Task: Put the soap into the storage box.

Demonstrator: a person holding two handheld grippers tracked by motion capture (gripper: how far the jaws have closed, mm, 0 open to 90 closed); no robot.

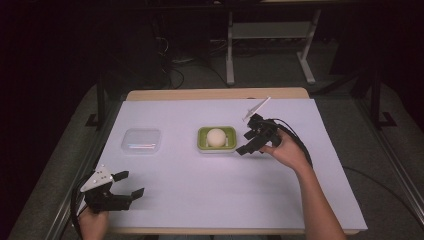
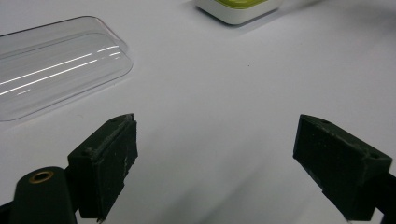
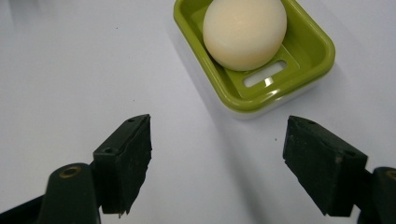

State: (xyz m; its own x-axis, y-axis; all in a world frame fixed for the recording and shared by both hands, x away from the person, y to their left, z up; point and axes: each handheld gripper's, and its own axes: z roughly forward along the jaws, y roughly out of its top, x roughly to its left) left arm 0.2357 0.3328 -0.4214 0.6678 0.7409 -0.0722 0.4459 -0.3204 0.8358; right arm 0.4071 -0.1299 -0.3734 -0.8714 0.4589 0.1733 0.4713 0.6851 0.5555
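Soap (image 1: 216, 137) sits in the green dish (image 1: 202, 141) mid-frame; right gripper (image 1: 253, 140) beside it gapes empty; left gripper (image 1: 129, 183), lower left, wide.

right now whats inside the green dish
A round cream soap sits in the green dish, on its slotted floor. One drain slot shows beside it; the floor under the soap is covered.

clear lid (image 2: 56, 70) cut off at left edge
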